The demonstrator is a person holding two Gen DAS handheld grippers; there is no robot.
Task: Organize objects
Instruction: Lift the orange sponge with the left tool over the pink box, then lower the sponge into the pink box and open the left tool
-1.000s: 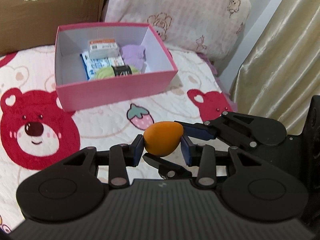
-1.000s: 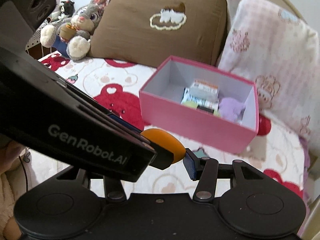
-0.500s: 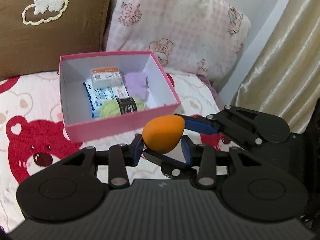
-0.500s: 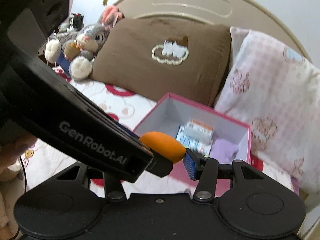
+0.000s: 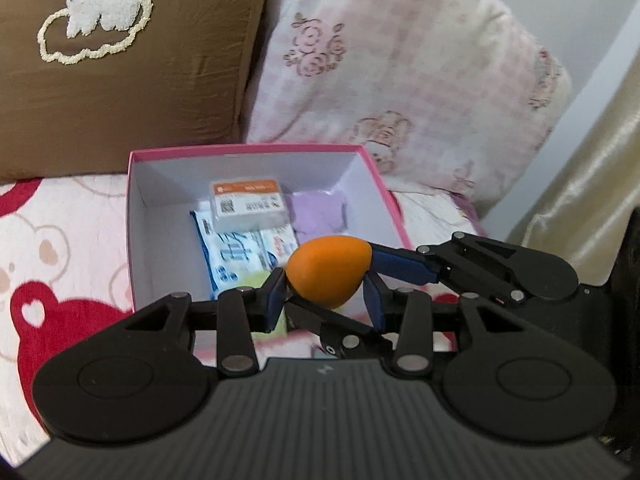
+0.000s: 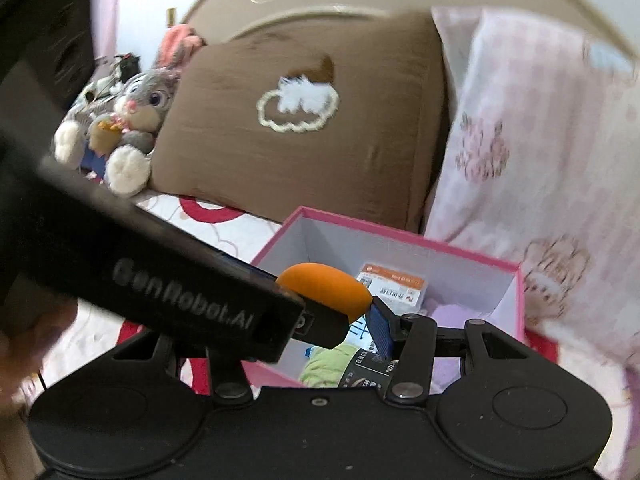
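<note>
1 egg (image 5: 326, 270), 1 box (image 5: 256, 151), 2 pillows (image 5: 132, 68)

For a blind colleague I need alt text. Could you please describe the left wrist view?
Two pairs of black tongs, the left tongs and the right tongs, grip one orange egg-shaped sponge above an open pink cardboard box on a bed. The box holds small packets and a purple cloth; behind stand brown and pink pillows.

Close wrist views over pink box (image 5: 384, 184)
</note>
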